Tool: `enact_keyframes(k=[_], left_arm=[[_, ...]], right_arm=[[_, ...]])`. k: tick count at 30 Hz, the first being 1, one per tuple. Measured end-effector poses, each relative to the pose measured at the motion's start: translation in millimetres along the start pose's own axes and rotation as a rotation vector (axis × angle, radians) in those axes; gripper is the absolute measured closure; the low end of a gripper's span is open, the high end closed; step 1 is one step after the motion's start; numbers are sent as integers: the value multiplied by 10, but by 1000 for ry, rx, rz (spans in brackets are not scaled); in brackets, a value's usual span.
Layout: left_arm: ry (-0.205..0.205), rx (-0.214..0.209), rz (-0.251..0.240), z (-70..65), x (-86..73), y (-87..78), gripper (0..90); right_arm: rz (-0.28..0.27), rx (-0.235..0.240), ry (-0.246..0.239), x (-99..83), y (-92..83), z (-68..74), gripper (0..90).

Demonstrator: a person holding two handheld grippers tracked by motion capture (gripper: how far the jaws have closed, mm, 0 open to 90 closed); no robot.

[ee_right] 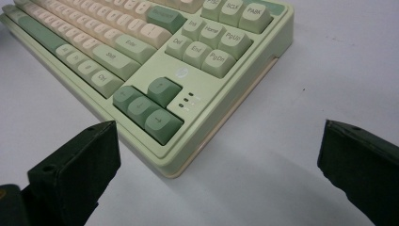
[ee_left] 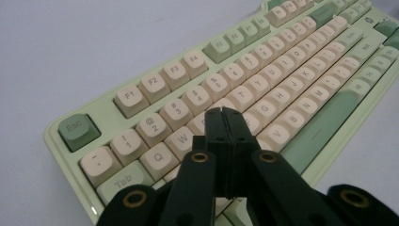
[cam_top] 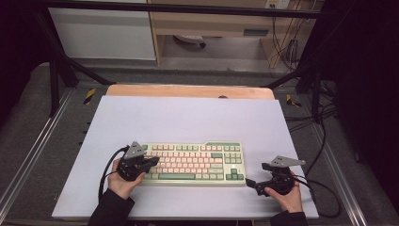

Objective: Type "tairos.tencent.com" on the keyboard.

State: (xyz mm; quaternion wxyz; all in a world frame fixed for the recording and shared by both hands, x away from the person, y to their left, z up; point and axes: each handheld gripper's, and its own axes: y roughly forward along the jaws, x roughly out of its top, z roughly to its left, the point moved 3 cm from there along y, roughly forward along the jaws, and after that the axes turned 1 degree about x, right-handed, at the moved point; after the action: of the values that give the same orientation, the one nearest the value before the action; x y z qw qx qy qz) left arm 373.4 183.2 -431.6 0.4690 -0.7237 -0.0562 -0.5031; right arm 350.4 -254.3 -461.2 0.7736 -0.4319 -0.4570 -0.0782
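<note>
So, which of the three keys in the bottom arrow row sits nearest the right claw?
The right-arrow key, dark green, at the end of that row toward the keyboard corner. It lies closest to the open right claw; the other two sit farther along.

The keyboard (cam_top: 195,162) blocks the table (cam_top: 188,117) near its front edge. Behind it the surface lies open to the far edge (side margins too).

Grey floor (cam_top: 28,141); wooden desk (cam_top: 211,23); white cabinet (cam_top: 101,33) behind.
</note>
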Motion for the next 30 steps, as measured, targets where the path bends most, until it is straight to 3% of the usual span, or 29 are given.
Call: enact_keyframes(k=[9,30], left_arm=[[-26,19,7,111,-96,-34,900],[-29,22,32,132,-182,68,900]], right_arm=[[-1,0,-3,0,-1,-1,4],[3,3,1,-2,9,6,4]])
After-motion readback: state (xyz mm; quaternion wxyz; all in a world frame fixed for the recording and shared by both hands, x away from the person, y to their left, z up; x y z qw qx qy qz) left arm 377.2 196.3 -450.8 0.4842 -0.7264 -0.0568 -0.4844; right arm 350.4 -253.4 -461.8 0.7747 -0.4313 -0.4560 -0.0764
